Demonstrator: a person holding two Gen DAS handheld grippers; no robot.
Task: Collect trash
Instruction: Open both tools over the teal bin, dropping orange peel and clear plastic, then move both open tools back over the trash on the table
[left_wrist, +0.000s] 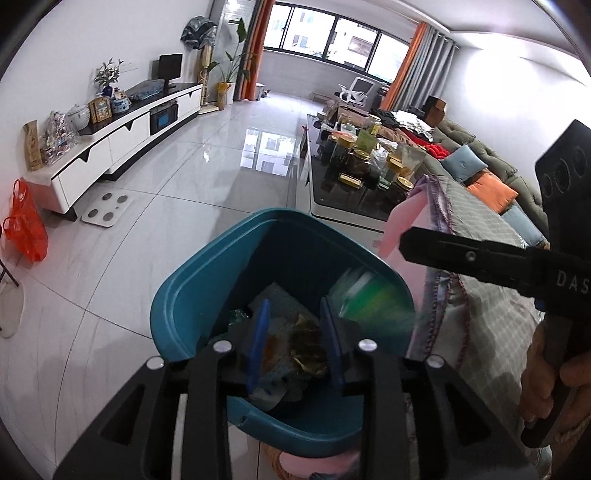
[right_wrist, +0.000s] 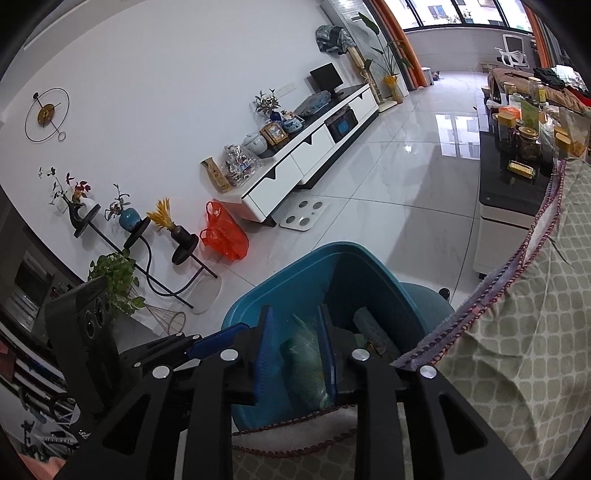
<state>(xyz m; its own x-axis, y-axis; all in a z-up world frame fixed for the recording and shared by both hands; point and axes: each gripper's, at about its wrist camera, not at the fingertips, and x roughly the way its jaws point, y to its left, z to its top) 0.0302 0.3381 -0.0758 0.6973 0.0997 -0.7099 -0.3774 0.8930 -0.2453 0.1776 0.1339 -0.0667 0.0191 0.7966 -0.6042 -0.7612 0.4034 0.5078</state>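
Two hand-held grippers hung over the teal bin, both pointing down into it. The left hand-held gripper (left_wrist: 293, 341) had its blue fingers parted, with nothing pressed between them; below the gap lay crumpled wrappers (left_wrist: 295, 347) already inside the bin (left_wrist: 184, 295). The right hand-held gripper (right_wrist: 295, 354) was likewise released, a blurred greenish packet (right_wrist: 306, 362) showing between its fingers, seemingly dropping free into the bin.

By my judgement this batch of trash was as good as delivered; whether more remained elsewhere, these views could not say.

Just beside the bin, a patterned cloth with a fringed edge (right_wrist: 517, 332) draped close to its rim and could snag a gripper. Further off stood a dark worktop (left_wrist: 332, 192) crowded with jars, an orange plastic bag (right_wrist: 221, 232) on the floor, and a long white cabinet (left_wrist: 122, 144) by the wall.
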